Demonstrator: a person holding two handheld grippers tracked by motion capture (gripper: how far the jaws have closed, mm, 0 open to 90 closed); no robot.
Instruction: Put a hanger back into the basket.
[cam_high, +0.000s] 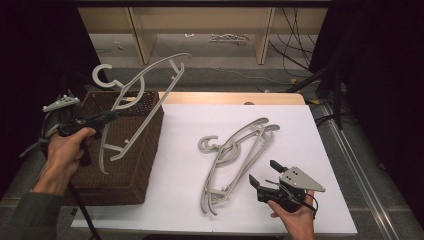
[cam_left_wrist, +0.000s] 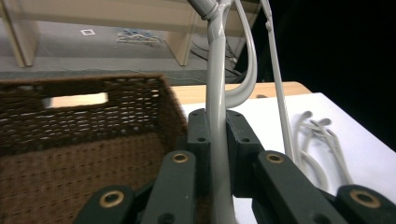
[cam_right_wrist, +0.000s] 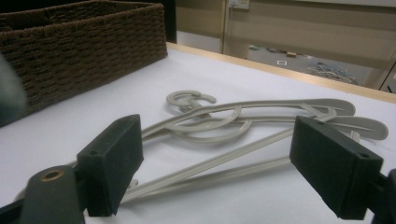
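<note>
White tabletop under me — my left tool clamps a grey hanger above the wicker basket; my right tool gapes empty beside the hanger pile.

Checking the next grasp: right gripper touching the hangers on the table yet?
Apart. The right gripper view shows the right gripper open, bare white table showing between its pads and the hanger pile beyond.
</note>
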